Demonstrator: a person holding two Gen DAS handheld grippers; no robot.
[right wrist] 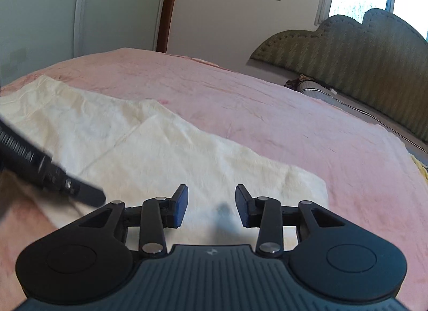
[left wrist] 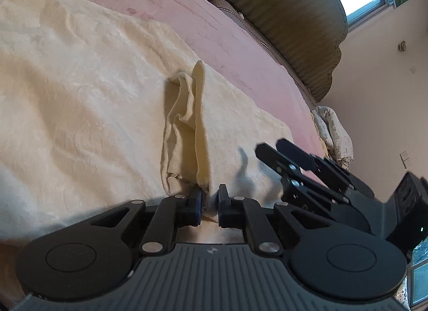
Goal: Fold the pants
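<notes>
Matte black two-finger tongs on ribbed grey bodies

Left tongs (left wrist: 209,205) and right tongs (right wrist: 211,205) share blue pads (right wrist: 179,205), silver pivot screws (right wrist: 151,247), round black discs at 4 and 8 o'clock, and a small white logo (right wrist: 211,252) on the grey housing.

Each camera rides its own gripper, looking forward and down, close over the bed (right wrist: 267,113); both share the cream pants (left wrist: 80,91) and green headboard (right wrist: 361,51).
</notes>
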